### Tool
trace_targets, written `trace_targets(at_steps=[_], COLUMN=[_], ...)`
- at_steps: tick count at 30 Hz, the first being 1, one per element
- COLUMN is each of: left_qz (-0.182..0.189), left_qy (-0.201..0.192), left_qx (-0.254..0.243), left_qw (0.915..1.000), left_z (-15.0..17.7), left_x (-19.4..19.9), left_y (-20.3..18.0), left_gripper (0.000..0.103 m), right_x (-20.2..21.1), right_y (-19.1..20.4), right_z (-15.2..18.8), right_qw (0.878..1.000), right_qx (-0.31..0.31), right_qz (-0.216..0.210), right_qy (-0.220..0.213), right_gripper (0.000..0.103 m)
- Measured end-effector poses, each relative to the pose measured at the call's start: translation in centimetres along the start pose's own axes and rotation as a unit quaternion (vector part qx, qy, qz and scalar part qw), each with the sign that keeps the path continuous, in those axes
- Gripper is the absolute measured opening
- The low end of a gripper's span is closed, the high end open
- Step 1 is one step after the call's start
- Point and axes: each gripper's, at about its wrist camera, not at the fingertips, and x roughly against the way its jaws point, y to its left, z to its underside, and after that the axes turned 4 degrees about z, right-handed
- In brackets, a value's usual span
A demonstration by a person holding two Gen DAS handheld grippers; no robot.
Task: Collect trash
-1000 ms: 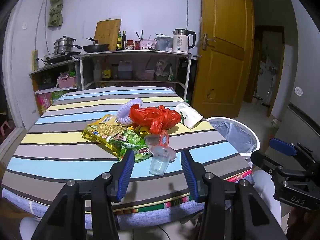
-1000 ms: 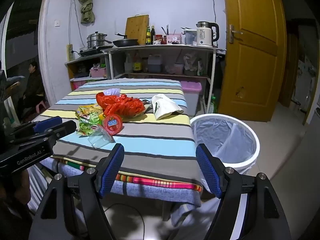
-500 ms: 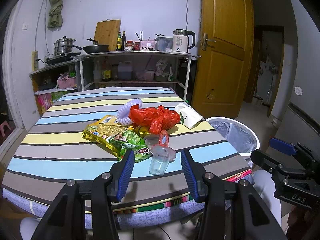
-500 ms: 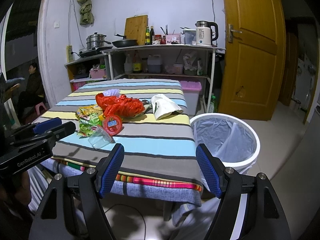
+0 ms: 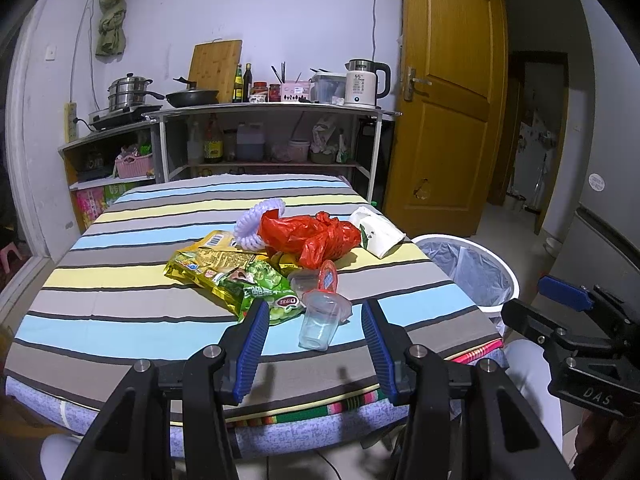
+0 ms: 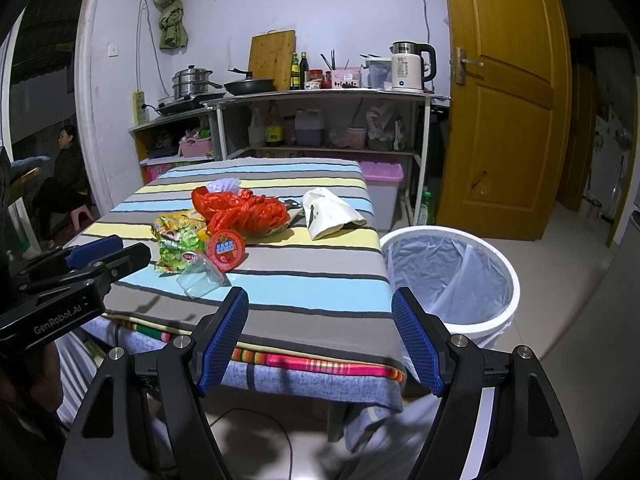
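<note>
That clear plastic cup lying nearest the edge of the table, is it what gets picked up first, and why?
Probably yes. The left gripper is open and empty, and the clear plastic cup lies on its side straight ahead of it, the closest piece of the trash pile. A short push forward to bracket the cup, then closing, seems the sensible move. The lined bin waits beside the table.
</note>
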Motion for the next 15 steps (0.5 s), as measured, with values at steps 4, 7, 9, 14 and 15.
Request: trace_targets(at_steps=[4,7,9,14,15], left_qz=[0.000,0.000,0.001,0.003,0.003], left_qy=[0.000,-0.001,-0.001,-0.003,-0.003], left_qx=[0.000,-0.001,-0.001,-0.003,-0.003], left_qw=[1.0000,1.0000,1.0000,1.0000,1.0000], left_z=[-0.05,-0.08,-0.10,-0.08,-0.04], left_x=[0.02,0.04,0.02,-0.07,-0.03], left_y=[0.00,-0.01,-0.03,-0.11,-0.12], left_gripper=[0.047,0.048,0.048,0.048,0.048], right_x=[0.01,0.05,0.03,0.11,0.11], right_y=[-0.01,-0.01,0.03,0.05,0.04], right_z=[-0.01,-0.02,-0.04,-0.09,-0.09], right_qw=[1.000,1.000,1.000,1.000,1.000], right_qx=[0.000,0.000,0.000,0.000,-0.001], right_qz=[0.000,-0.001,0.000,-0.001,-0.001], right_qy=[-0.001,-0.001,-0.001,-0.001,0.000], right_gripper=[0.074,0.074,0.074,0.074,0.074])
